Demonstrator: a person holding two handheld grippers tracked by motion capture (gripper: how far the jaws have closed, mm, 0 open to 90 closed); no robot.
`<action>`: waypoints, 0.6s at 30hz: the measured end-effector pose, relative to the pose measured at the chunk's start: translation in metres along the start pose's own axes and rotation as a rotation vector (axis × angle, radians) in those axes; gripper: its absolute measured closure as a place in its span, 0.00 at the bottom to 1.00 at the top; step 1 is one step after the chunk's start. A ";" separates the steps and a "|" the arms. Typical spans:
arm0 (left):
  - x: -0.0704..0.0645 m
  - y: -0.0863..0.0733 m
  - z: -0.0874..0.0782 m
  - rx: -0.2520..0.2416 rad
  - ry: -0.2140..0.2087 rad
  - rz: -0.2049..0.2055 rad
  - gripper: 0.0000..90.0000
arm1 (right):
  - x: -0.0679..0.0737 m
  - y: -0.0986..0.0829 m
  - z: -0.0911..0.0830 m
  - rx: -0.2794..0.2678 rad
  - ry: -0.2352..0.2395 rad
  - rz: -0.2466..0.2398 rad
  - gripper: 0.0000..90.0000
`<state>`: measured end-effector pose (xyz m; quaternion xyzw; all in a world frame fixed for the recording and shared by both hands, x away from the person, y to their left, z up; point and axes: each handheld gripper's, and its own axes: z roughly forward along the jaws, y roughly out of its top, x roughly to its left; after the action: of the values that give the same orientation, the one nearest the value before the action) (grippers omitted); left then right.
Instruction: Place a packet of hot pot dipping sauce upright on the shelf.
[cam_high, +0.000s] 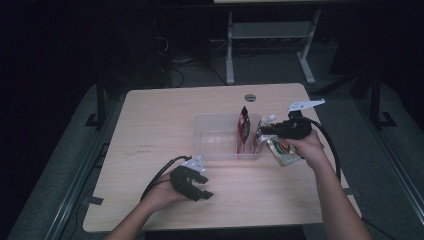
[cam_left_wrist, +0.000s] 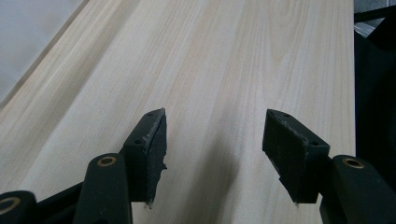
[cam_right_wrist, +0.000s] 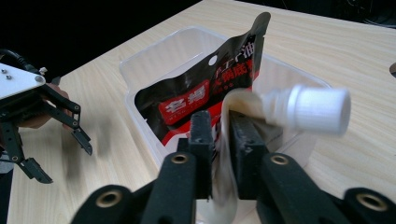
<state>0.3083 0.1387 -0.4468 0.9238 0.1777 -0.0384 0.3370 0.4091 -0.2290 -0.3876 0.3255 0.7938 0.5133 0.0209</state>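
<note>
Spouted pouch pinched in the right tongs, jaws clamped on its soft neck beside the white cap, hanging at the clear bin's right rim. It looks light and floppy, likely slippery; hold near the stiff spout. Left tongs gape wide with nothing between them, low over the counter. Inside the bin stands a black-and-red packet; its Chinese lettering is too blurred to read.

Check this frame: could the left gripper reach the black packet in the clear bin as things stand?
Probably yes. The left gripper is open and empty over bare table, and the bin is open-topped. The black packet stands at the bin's far end, near the right gripper holding a pouch.
</note>
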 end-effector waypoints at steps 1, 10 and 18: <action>0.000 0.000 0.000 0.000 0.000 0.001 0.44 | 0.000 0.000 0.000 0.004 -0.003 -0.001 0.86; 0.000 0.000 0.000 -0.001 -0.002 0.001 0.44 | 0.005 0.001 -0.002 0.010 -0.013 -0.001 0.68; 0.001 -0.001 -0.001 -0.001 -0.002 0.005 0.43 | 0.012 0.003 -0.011 0.024 -0.056 0.007 0.37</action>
<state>0.3086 0.1403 -0.4466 0.9240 0.1753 -0.0383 0.3376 0.3970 -0.2303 -0.3766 0.3429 0.7979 0.4942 0.0375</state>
